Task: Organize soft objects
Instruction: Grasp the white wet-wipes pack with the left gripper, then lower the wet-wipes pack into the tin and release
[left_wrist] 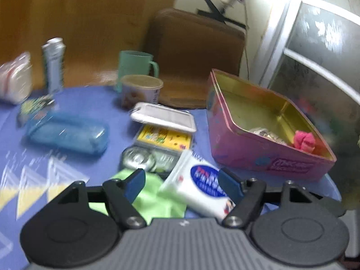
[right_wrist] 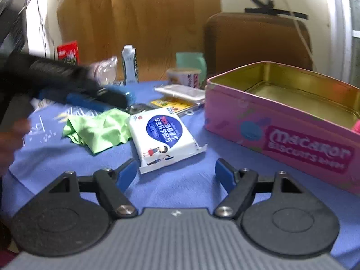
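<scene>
A white wet-wipes pack [right_wrist: 162,135] with a blue label lies flat on the blue tablecloth, next to a crumpled green cloth [right_wrist: 101,130]. My right gripper [right_wrist: 176,171] is open just short of the pack's near end, touching nothing. My left gripper [left_wrist: 182,180] is open, hovering over the wipes pack [left_wrist: 202,186] and green cloth [left_wrist: 155,200]; in the right wrist view the left gripper [right_wrist: 121,97] is blurred, behind the cloth. The open pink biscuit tin [left_wrist: 270,144] at the right holds a pink soft lump [left_wrist: 304,141] and something silvery [left_wrist: 265,133]. The tin [right_wrist: 281,135] stands right of the pack.
Behind the cloth are a metal can [left_wrist: 139,159], a white-lidded box with yellow cards [left_wrist: 164,117], a blue clear case [left_wrist: 67,135], a tub [left_wrist: 141,90], a mint mug [left_wrist: 135,67] and a carton [left_wrist: 54,65]. A brown chair [left_wrist: 195,56] stands beyond the table. A person's hand [right_wrist: 9,139] shows at the left.
</scene>
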Tool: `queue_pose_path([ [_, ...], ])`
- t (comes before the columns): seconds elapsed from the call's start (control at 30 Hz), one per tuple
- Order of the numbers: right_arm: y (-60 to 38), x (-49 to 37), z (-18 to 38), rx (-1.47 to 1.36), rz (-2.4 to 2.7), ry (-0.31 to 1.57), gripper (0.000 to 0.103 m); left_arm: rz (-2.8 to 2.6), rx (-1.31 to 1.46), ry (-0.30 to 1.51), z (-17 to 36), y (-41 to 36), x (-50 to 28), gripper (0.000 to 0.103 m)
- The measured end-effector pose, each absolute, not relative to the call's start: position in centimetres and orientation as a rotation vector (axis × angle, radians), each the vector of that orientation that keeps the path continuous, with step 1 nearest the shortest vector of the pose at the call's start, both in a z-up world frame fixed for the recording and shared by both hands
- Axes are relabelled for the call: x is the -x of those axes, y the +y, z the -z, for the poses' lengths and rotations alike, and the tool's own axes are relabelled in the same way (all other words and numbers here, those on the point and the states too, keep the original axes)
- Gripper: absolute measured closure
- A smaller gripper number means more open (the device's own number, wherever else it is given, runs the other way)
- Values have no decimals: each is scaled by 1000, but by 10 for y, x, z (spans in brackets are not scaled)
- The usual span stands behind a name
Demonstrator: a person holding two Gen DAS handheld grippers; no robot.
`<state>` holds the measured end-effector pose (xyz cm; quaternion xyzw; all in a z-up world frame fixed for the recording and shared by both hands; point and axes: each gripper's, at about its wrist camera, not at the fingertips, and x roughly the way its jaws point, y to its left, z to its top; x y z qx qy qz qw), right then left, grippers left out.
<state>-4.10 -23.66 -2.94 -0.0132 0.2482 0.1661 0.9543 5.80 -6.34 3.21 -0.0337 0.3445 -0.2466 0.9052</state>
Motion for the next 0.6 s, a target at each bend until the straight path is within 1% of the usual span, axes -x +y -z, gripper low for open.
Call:
queue_pose_path([
  [0.07,-234,33,29,46,-345,527,24,499,13,729,-27,-77,-71,43],
  [0.13,-227,23,30,84,-363,549,24,505,15,778,-18,-83,-80,58],
  [0.17,-224,21,30,106,-371,558,25,524,29,790,-15,-84,-80,59],
  [0.2,-220,18,32,128,-380,568,24,531,26,782,-13,-85,-76,57],
  [0.27,-218,15,32,133,-389,563,31,528,16,775,-9,-85,-68,58],
  [0.33,-216,14,31,134,-378,544,51,513,26,777,-11,-81,-60,61],
  [0.43,-218,19,31,102,-389,509,56,529,60,727,-31,-75,-49,61],
  [0.6,-228,45,7,85,-309,310,56,596,44,563,-78,-93,-36,61],
])
